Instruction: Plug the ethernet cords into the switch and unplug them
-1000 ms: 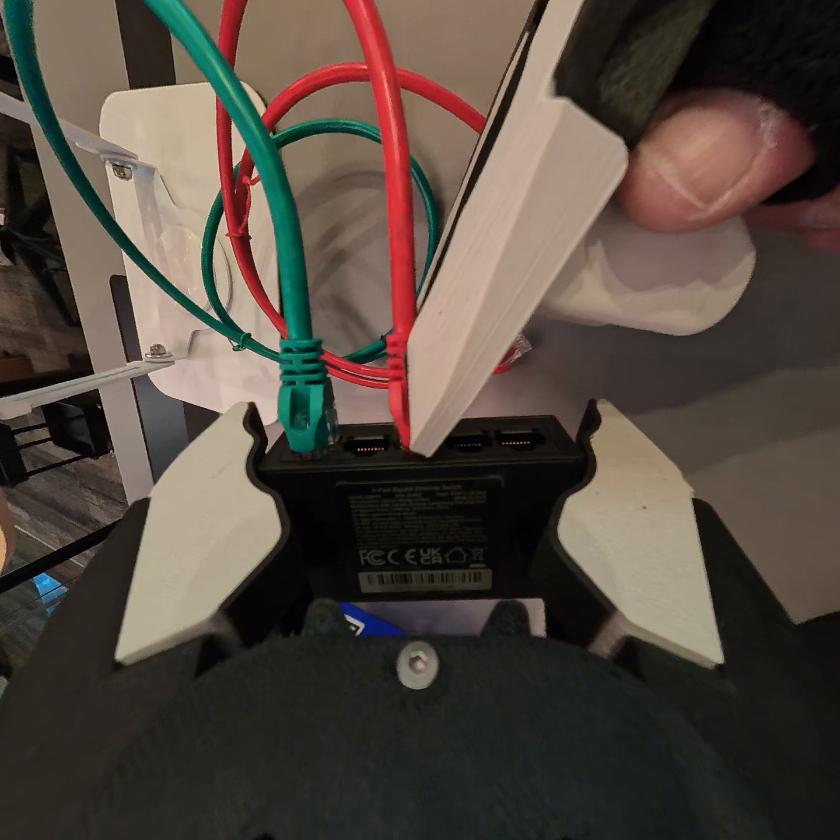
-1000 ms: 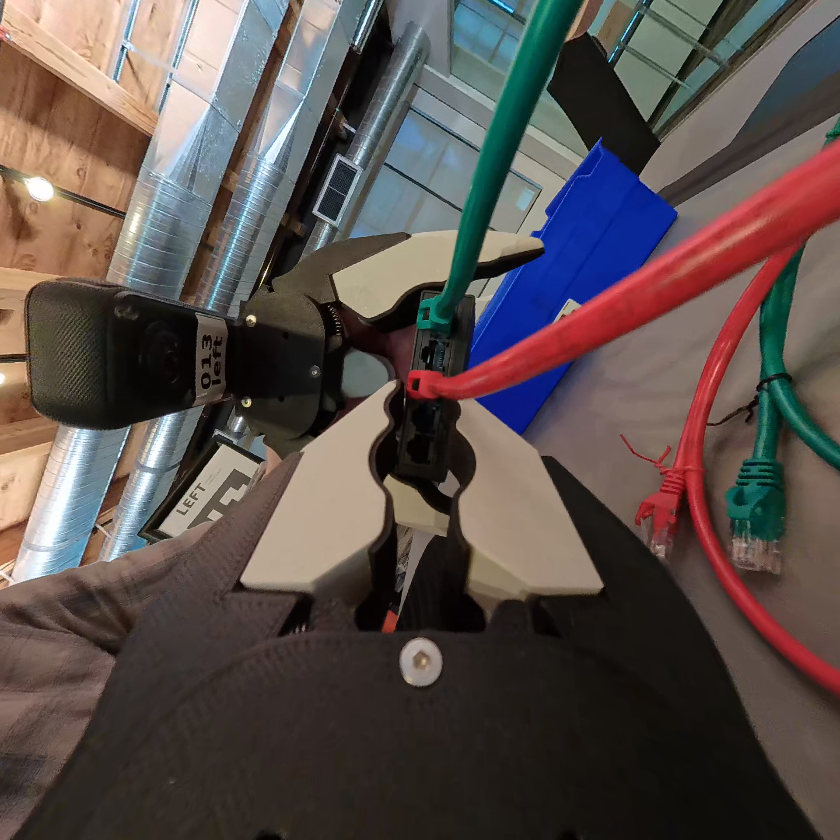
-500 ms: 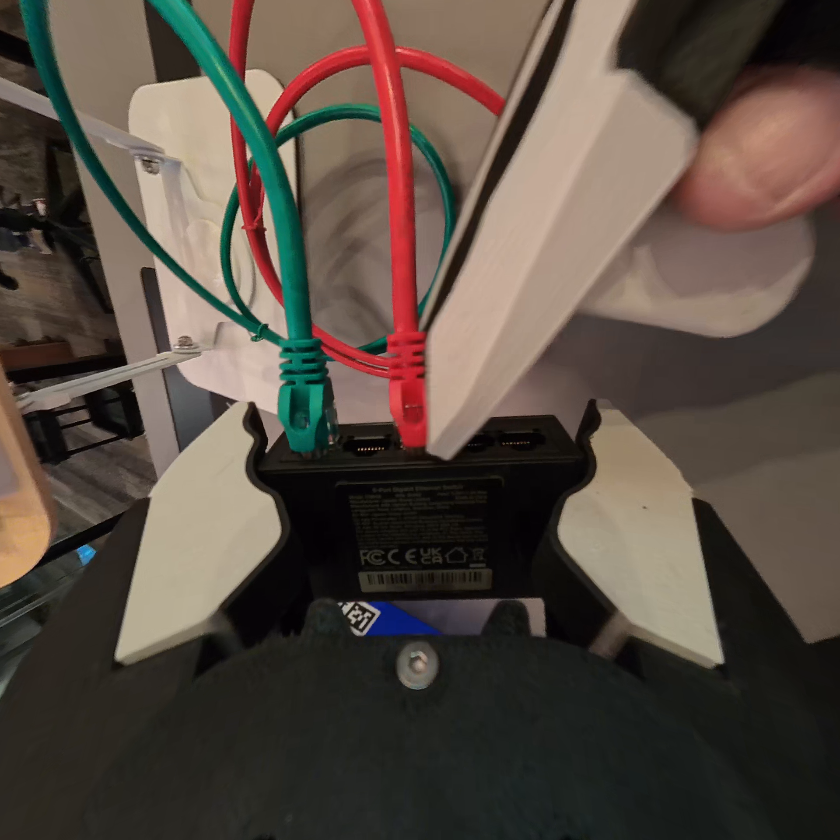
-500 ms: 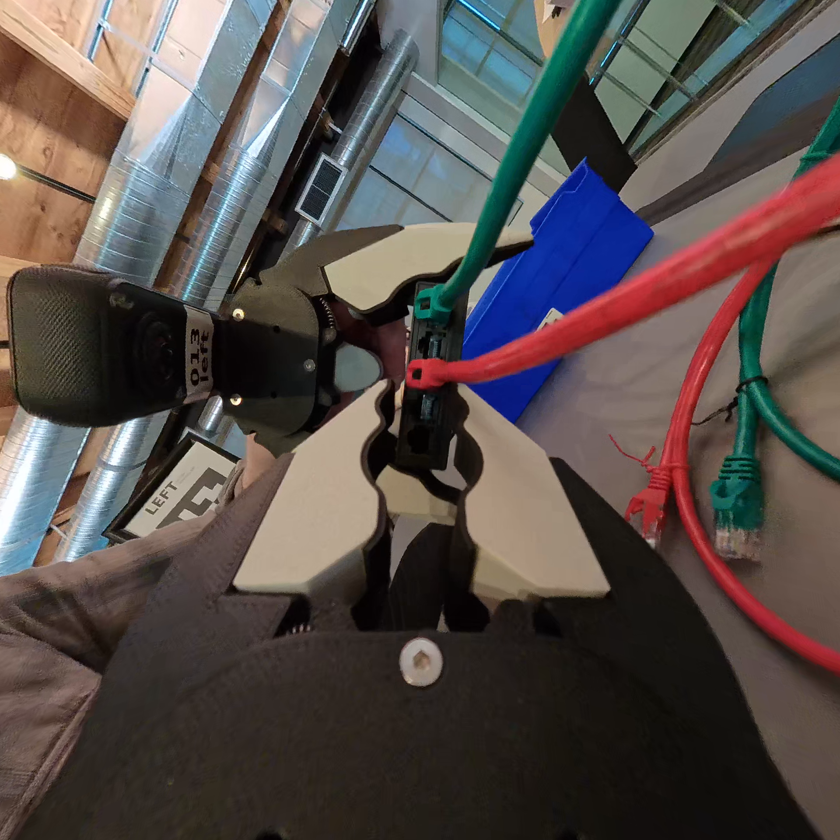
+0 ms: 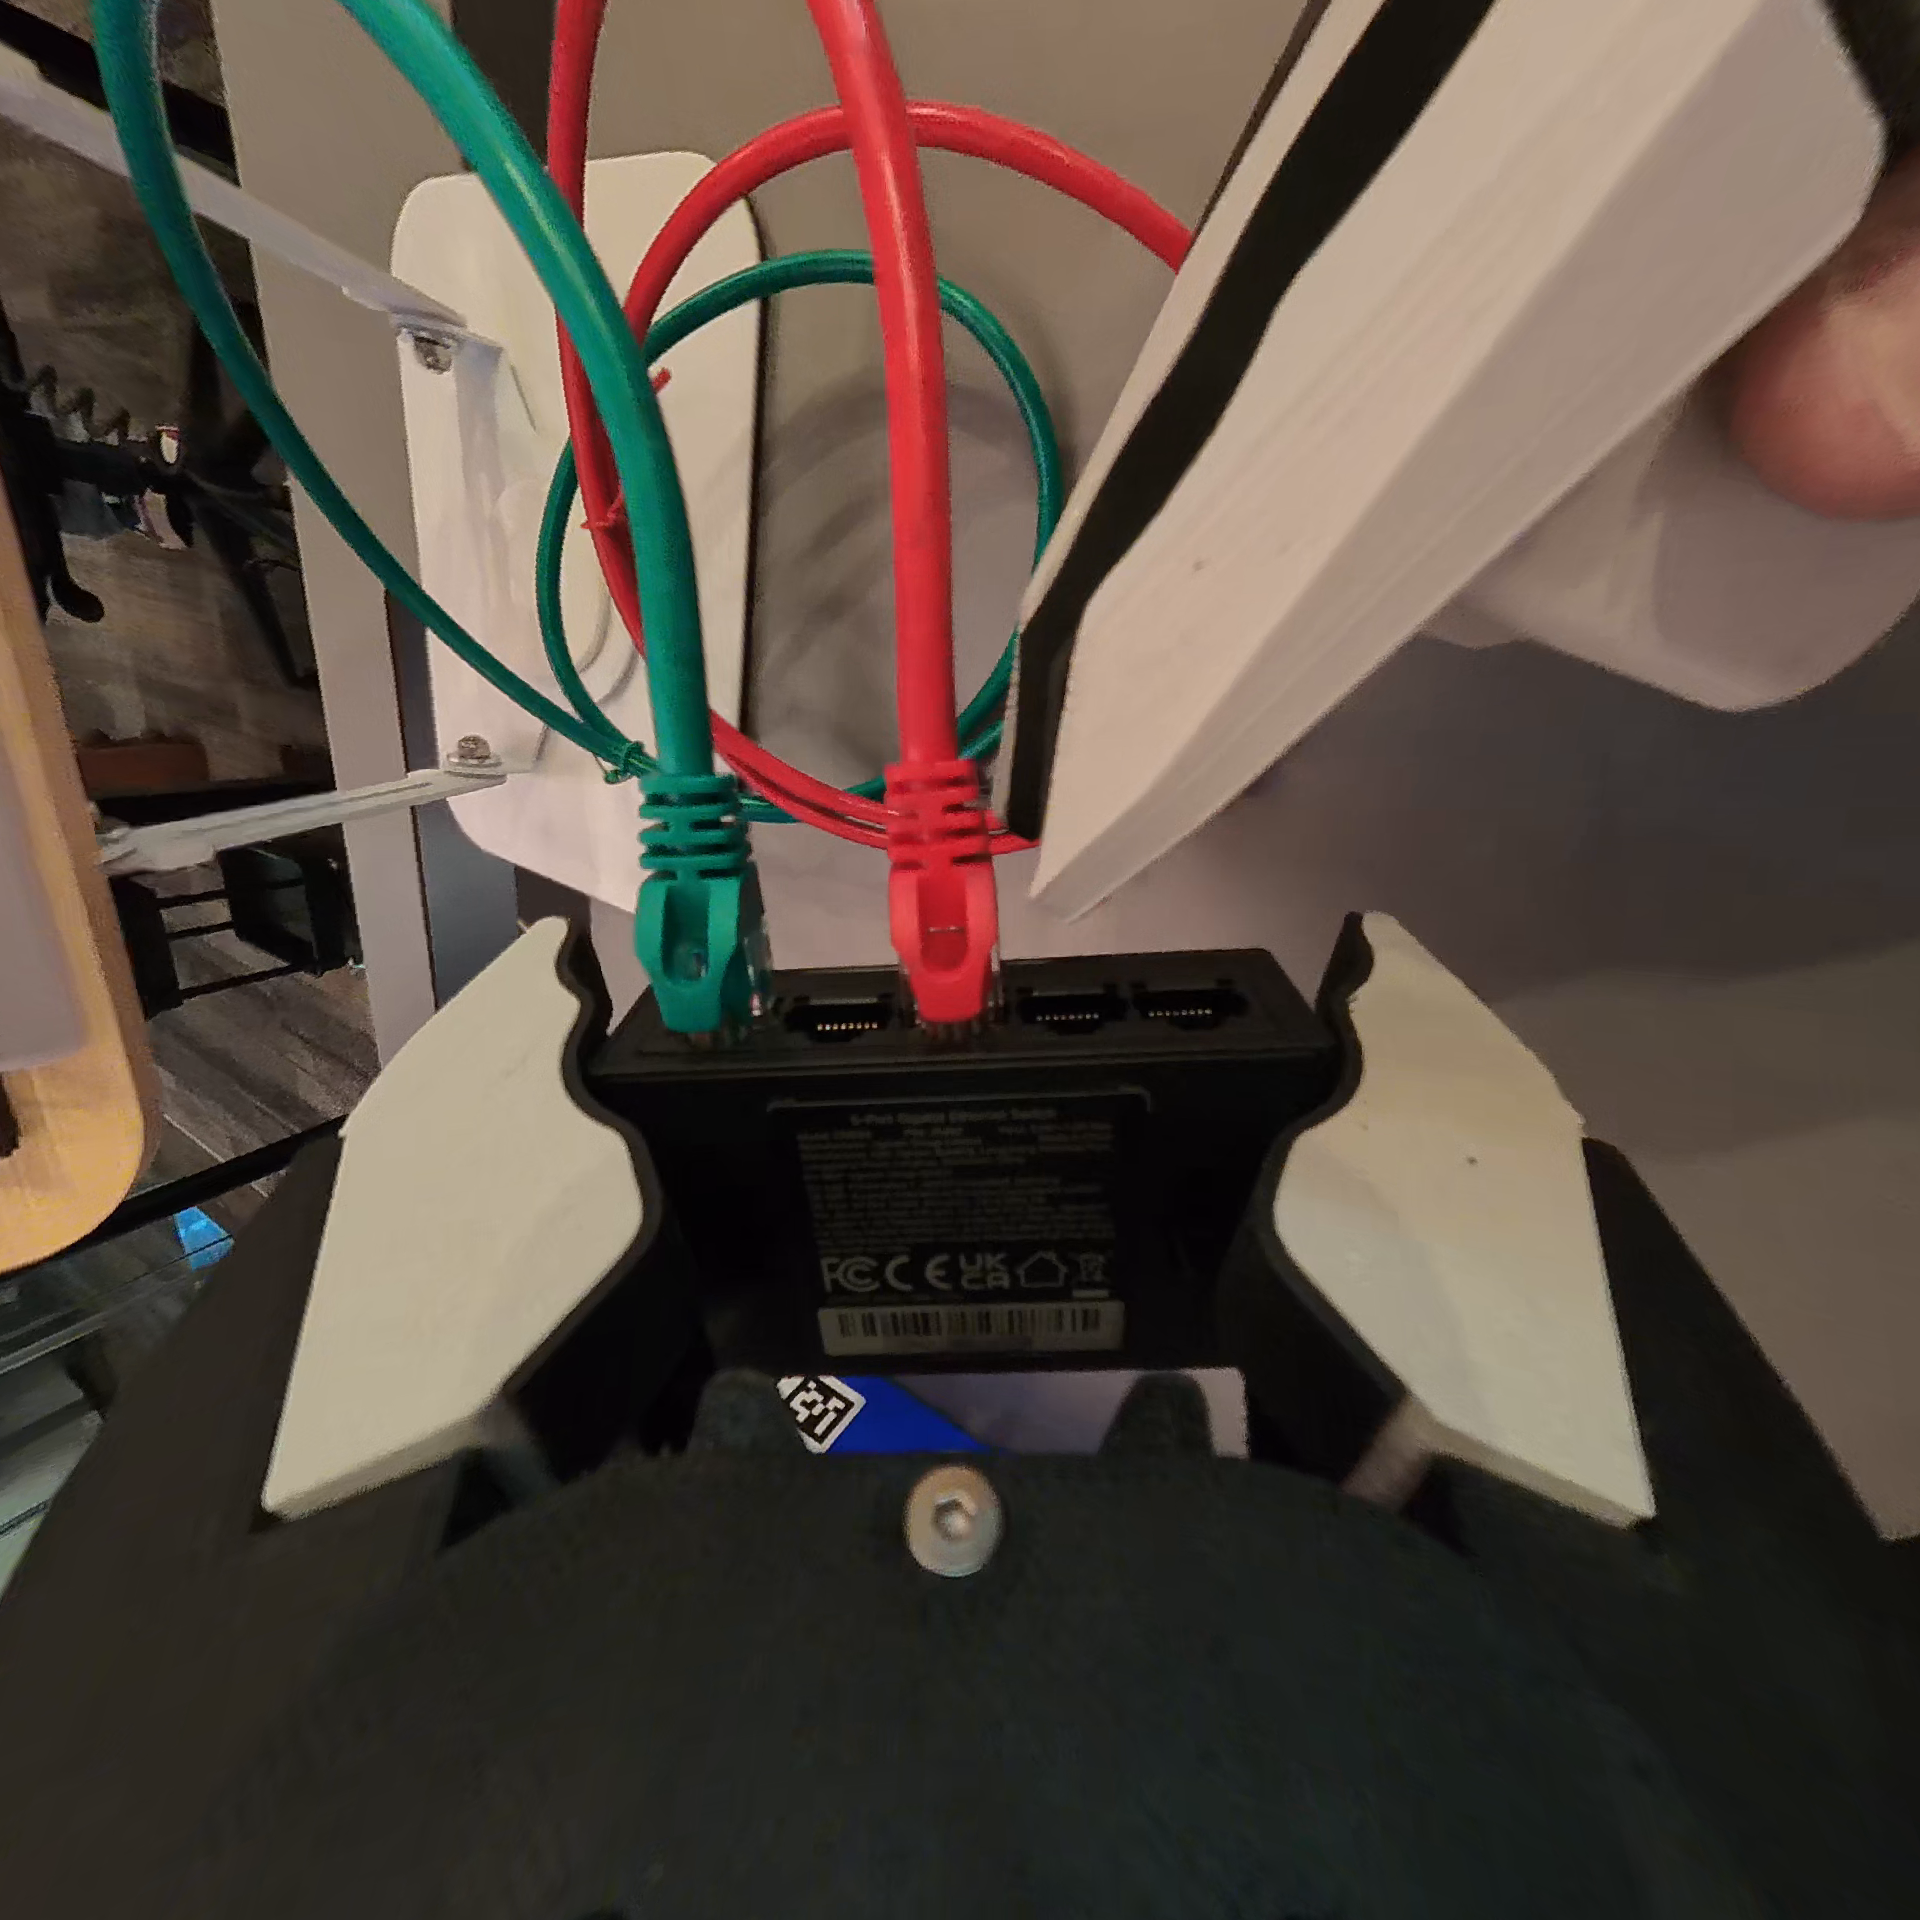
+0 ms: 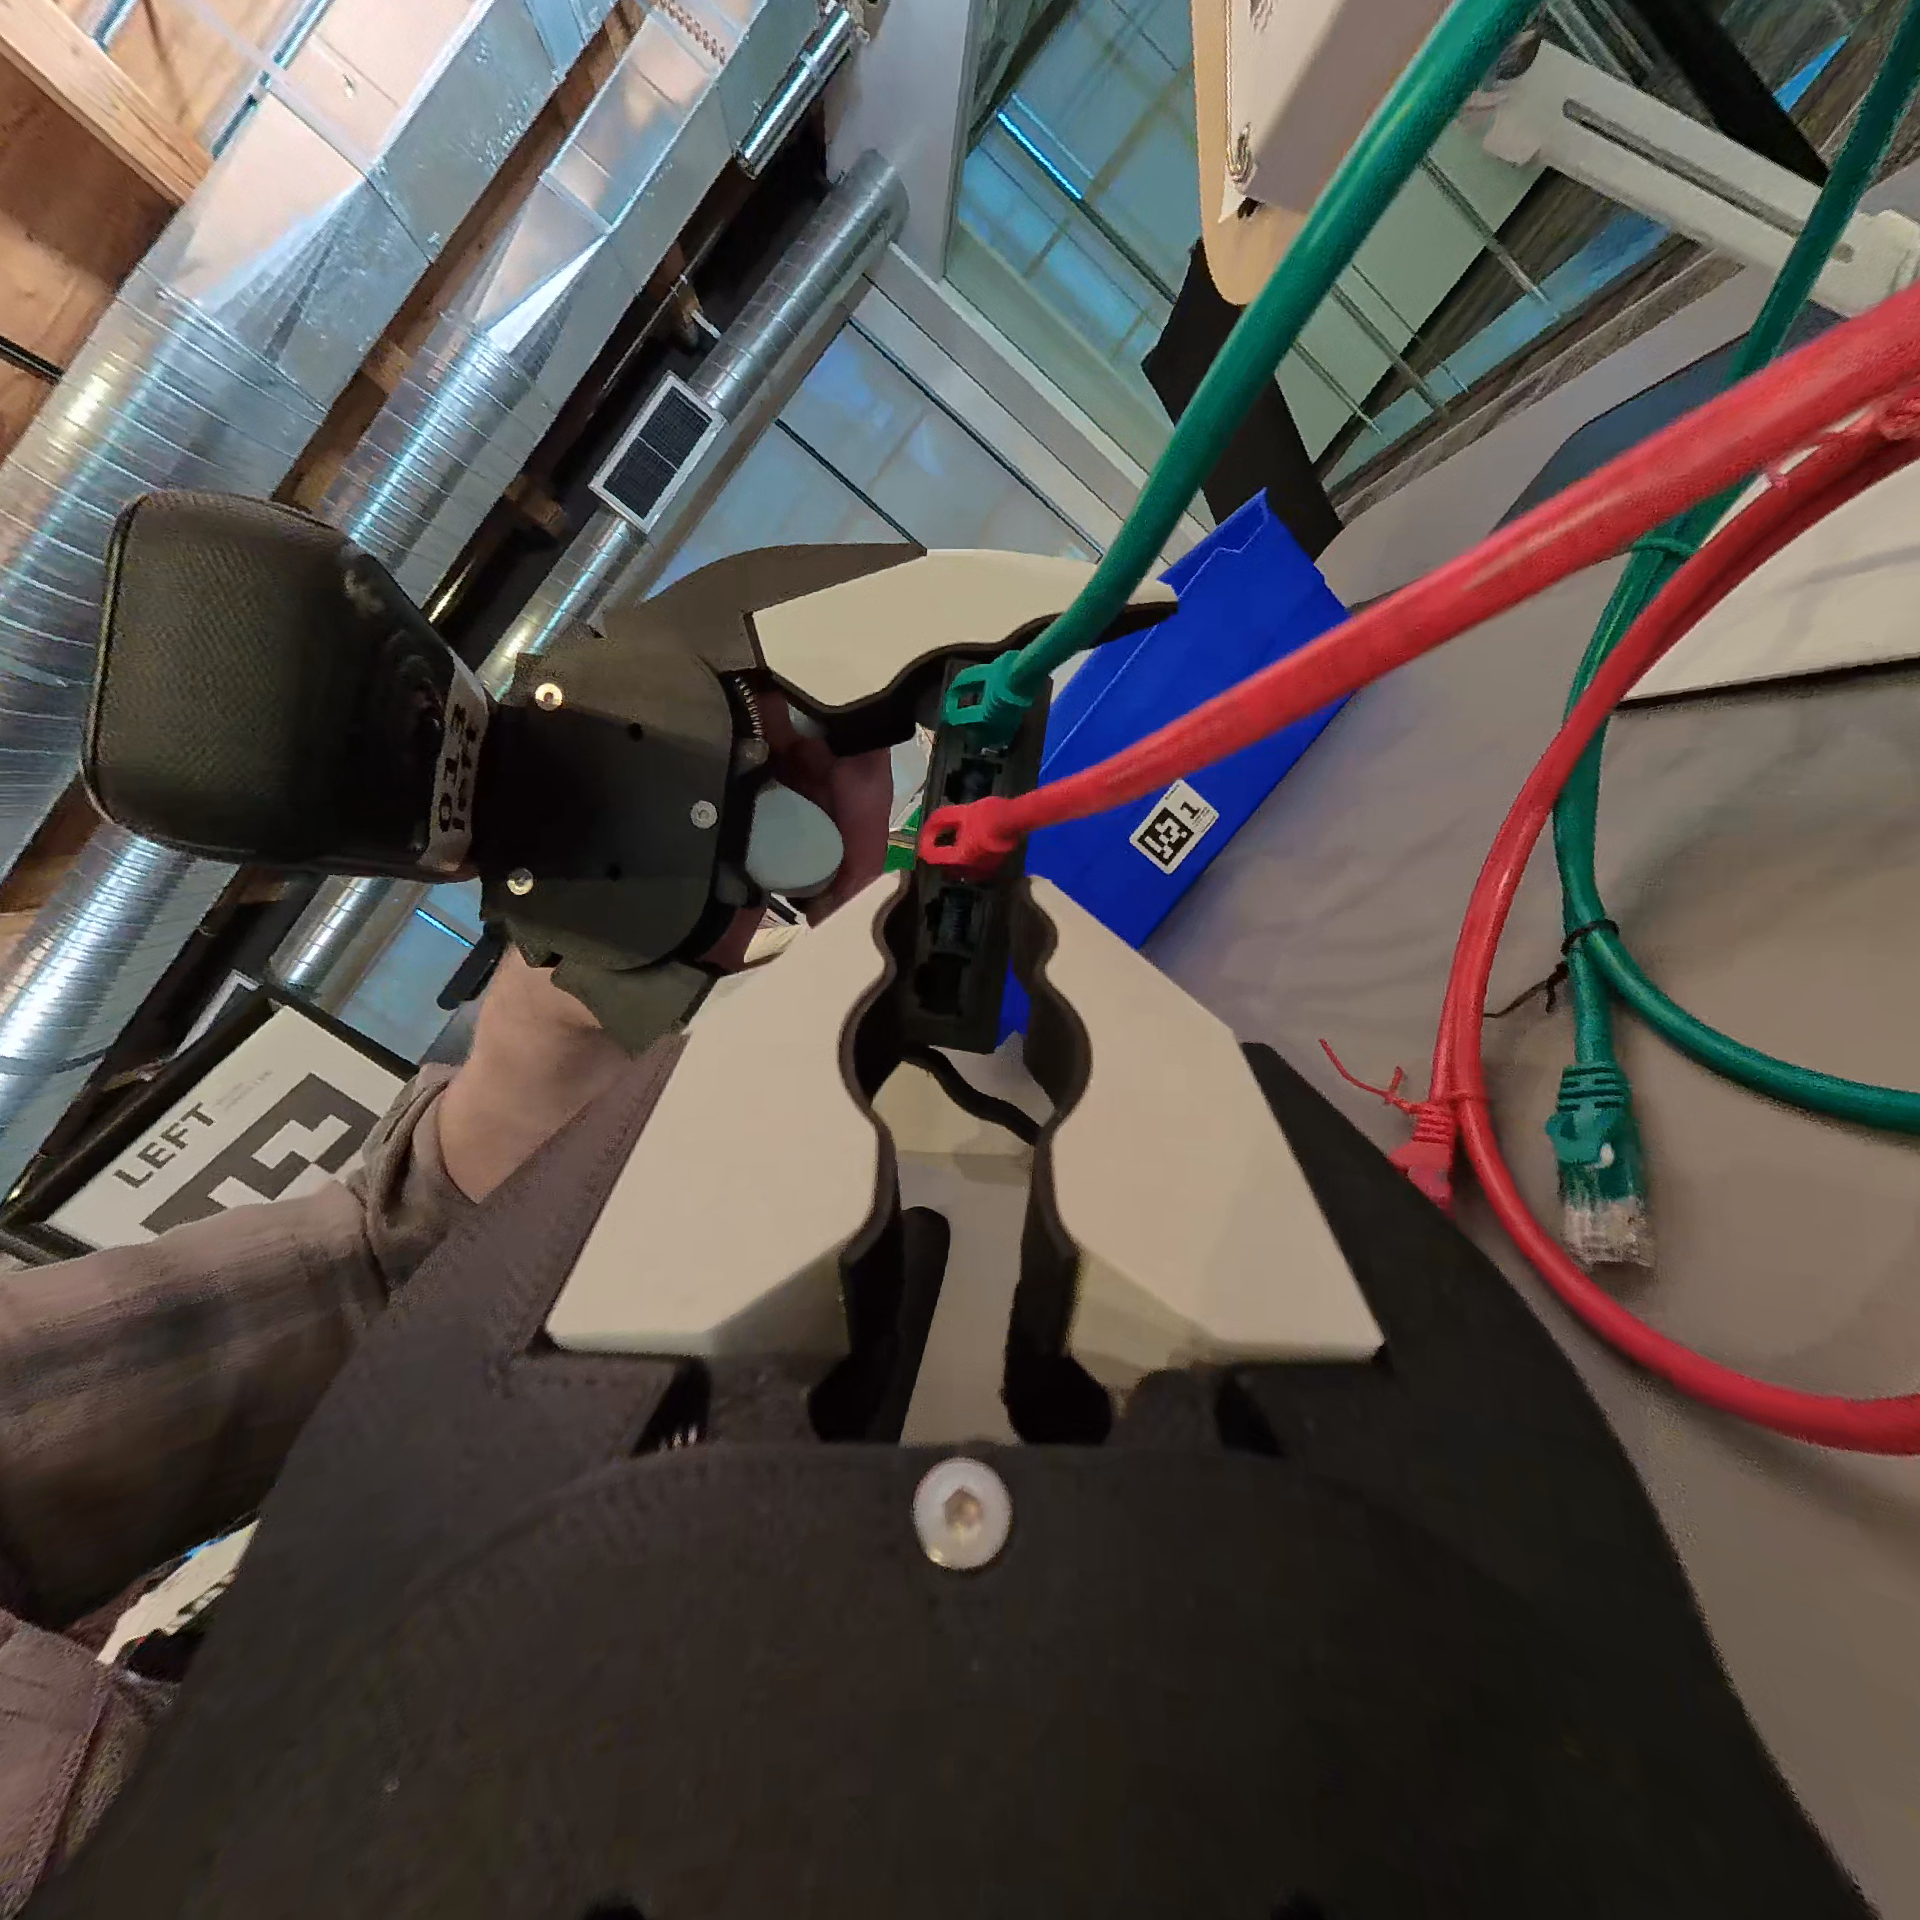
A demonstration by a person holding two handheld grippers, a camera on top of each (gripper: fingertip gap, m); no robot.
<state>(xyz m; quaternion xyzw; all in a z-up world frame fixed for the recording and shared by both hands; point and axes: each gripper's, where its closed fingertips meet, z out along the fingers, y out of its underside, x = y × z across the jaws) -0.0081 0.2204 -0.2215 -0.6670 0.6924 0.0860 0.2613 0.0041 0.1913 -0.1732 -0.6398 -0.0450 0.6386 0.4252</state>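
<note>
Your left gripper (image 5: 961, 1039) is clamped on the black switch (image 5: 961, 1174), one finger against each end, port row facing away from you. The green cord (image 5: 698, 935) sits in the far-left port and the red cord (image 5: 940, 925) in the middle one. Your right gripper (image 6: 961, 935) stands slightly parted, empty, just right of the red plug, its fingers straddling the switch's end.

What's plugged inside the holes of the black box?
The black box has five holes in a row. A green plug sits in the first and a red plug in the third. The other three are empty. The plugs' tips are hidden inside.
</note>
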